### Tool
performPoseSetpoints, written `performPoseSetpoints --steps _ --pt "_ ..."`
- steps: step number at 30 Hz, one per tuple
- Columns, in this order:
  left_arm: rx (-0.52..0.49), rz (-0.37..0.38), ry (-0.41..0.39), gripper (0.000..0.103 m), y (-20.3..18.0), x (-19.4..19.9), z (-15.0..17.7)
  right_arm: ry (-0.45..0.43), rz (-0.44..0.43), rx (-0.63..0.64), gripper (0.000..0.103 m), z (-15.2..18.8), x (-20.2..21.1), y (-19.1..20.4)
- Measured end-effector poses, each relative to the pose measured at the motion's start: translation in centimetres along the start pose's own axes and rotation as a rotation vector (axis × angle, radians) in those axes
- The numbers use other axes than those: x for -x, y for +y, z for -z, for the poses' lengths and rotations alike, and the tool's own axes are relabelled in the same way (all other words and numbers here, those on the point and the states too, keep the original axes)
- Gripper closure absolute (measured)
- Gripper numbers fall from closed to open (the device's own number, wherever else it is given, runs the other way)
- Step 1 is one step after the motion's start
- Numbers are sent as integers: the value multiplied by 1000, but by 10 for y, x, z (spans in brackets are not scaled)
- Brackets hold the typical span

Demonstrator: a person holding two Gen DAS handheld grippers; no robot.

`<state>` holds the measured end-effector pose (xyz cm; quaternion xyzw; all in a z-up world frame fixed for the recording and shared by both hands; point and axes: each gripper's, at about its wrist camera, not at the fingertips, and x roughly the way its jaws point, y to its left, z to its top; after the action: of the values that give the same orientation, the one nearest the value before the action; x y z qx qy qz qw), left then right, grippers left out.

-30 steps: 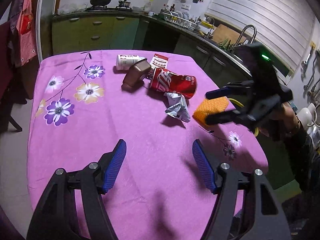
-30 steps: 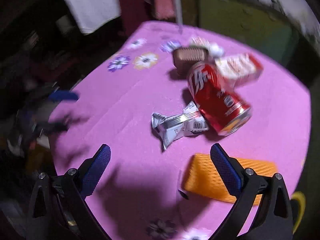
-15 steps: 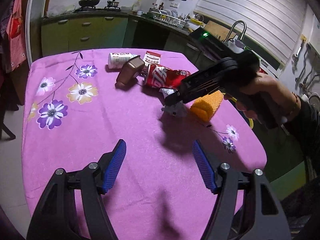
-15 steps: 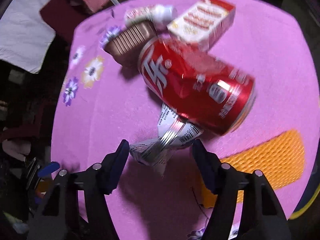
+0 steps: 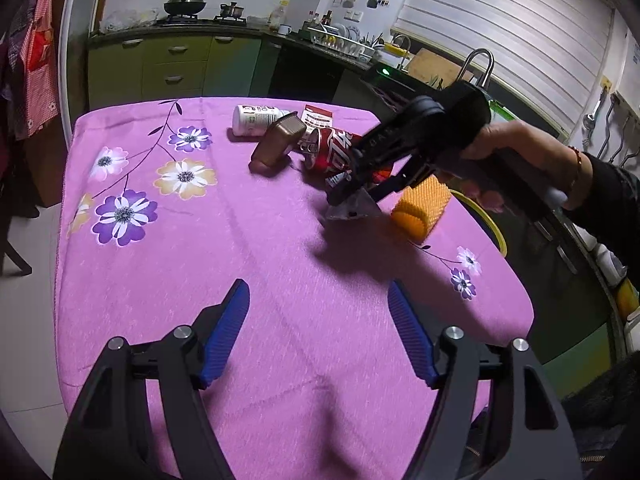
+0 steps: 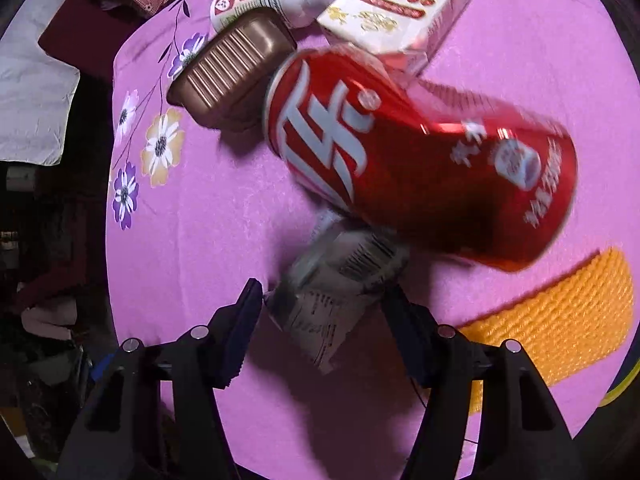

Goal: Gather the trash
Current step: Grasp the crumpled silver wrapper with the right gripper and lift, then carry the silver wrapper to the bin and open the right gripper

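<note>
Since the earlier frames your right gripper [image 6: 322, 312] has swung in from the table's right side and dropped onto the crumpled silver wrapper [image 6: 340, 292], which now sits between its two pads instead of out ahead of them. That wrapper lies on the purple tablecloth [image 5: 280, 280], tucked against the underside of the red cola can [image 6: 420, 164], with the orange foam net sleeve [image 6: 560, 320] just to its right.

Expect the wrapper to be feather-light, thin and springy: it will crush rather than resist, and slick foil can slide out of a loose pinch. Take it across the bunched middle, not by a loose corner, and close fully. The can looks to be touching it, so it may roll or drag as you lift.

Your right jaws are open, narrowed to roughly the wrapper's width, one pad at each side; whether they already press it I cannot tell. From the left view, that gripper [image 5: 352, 196] is pitched steeply down with its tips at the cloth.

Your left gripper [image 5: 320, 328] hovers wide open and empty over the near table, well apart from the litter.
</note>
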<state>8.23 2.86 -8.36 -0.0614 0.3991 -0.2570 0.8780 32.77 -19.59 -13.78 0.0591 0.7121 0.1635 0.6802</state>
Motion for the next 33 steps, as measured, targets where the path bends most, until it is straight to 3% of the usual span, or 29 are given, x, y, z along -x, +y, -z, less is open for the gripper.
performPoseSetpoints --steps 3,7,14,18,23,27,30,33 --pt "0 0 7 35 1 -2 0 -15 25 34 48 -3 0 9" --pt "-7 -1 10 35 0 -2 0 -28 52 98 50 4 2 18" --pt "-10 5 12 34 -3 -4 -2 -95 -11 147 50 35 36 16" --pt "-31 18 17 34 -12 -7 -5 -182 -51 122 50 64 79 -11" --pt "-64 37 34 34 -28 -16 -9 -297 -35 -19 50 101 132 -87" --pt "-85 65 46 34 -43 -27 -16 -390 34 -208 49 132 165 -183" --pt "-95 84 59 34 -55 -35 -21 -418 117 -330 48 151 171 -258" --pt "-128 75 71 34 -69 -42 -26 -399 200 -386 48 157 158 -308"
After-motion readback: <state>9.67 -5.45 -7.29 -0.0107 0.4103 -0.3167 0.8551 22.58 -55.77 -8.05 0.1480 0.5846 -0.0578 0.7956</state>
